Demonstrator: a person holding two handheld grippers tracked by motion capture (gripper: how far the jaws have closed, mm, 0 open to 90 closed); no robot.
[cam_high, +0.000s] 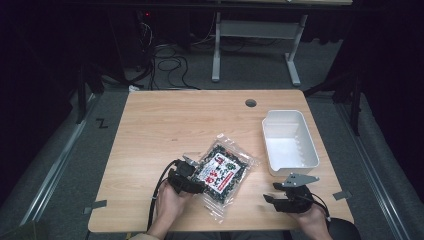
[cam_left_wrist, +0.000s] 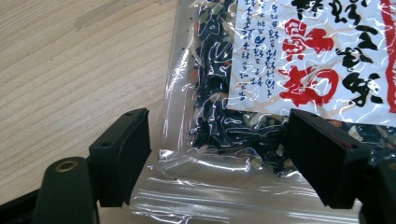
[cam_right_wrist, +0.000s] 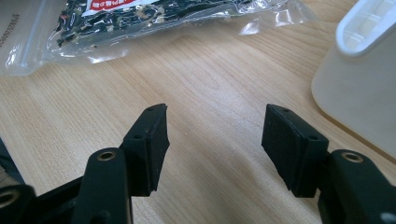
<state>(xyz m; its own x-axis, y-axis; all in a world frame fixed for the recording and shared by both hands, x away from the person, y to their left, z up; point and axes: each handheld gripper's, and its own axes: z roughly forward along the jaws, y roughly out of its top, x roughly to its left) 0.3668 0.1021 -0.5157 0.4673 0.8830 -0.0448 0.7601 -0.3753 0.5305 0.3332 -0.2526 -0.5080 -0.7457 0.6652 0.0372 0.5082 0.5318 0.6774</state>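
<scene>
Dark room all round, grey floor with cables and a white desk frame (cam_high: 220, 45) beyond the far edge. Pale wooden rectangular table (cam_high: 165, 120) with a round cable hole (cam_high: 250, 103) near its far edge; far and left parts bare, plenty of room there.

Clear plastic bag of dark dried flakes with a white-and-red printed label (cam_high: 223, 172) lying flat near the middle of the near half, tilted, its near corner close to the near edge. White rectangular plastic bin (cam_high: 300, 125) to the right of it, close to the right edge, apart from the bag.

Left gripper (cam_high: 192, 176) at the bag's left edge, held by the left hand (cam_high: 170, 202). Right gripper (cam_high: 281, 192) near the near right corner, just nearer than the bin, in the right hand (cam_high: 312, 215).

Left gripper view: jaws spread wide either side of the bag's clear sealed end, not pressing it; large red and black characters and small blue script on the label, none readable with certainty.

Right gripper view: jaws spread over bare wood, bag's edge far left, bin wall at the right.
</scene>
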